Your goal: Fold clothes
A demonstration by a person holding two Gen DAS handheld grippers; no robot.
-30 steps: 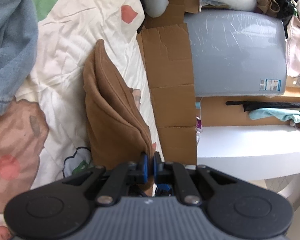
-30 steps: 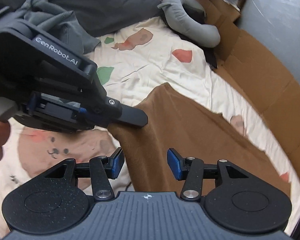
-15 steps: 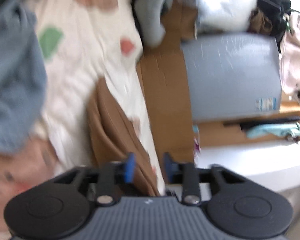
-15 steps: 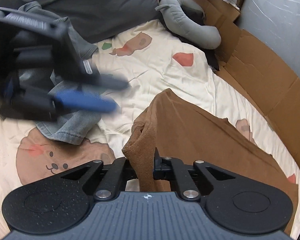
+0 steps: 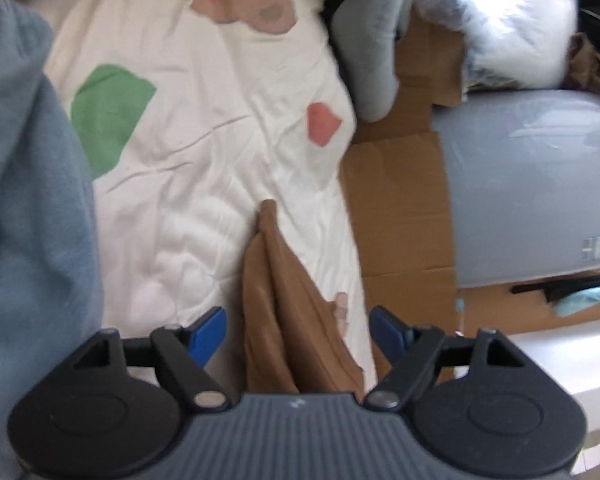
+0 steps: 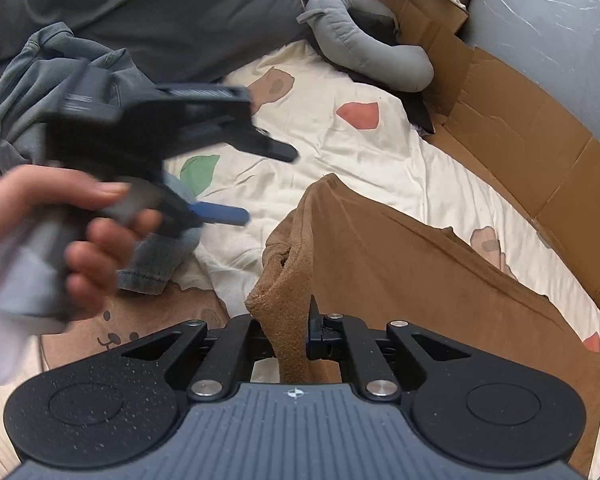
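A brown garment (image 6: 400, 272) lies partly folded on the cream patterned bed sheet (image 6: 320, 152). My right gripper (image 6: 292, 336) is shut on its near raised edge, and the cloth hangs bunched between the pads. A hand holds my left gripper (image 6: 264, 184) above the sheet, left of the garment and apart from it. In the left wrist view the left gripper (image 5: 298, 330) has its jaws opening wide. The brown garment (image 5: 276, 300) shows as a narrow fold between its fingers, untouched by the blue pads.
A blue-grey garment (image 5: 28, 200) is heaped at the left, with denim (image 6: 152, 268) beside it. A dark grey blanket (image 6: 180, 8) and a grey plush pillow (image 6: 364, 52) lie at the head. Cardboard (image 6: 520, 128) and a wrapped grey panel (image 5: 532, 180) line the right side.
The left gripper let go of the brown garment, opened and drew back to the left. The right gripper shut on the garment's near edge and has held still since.
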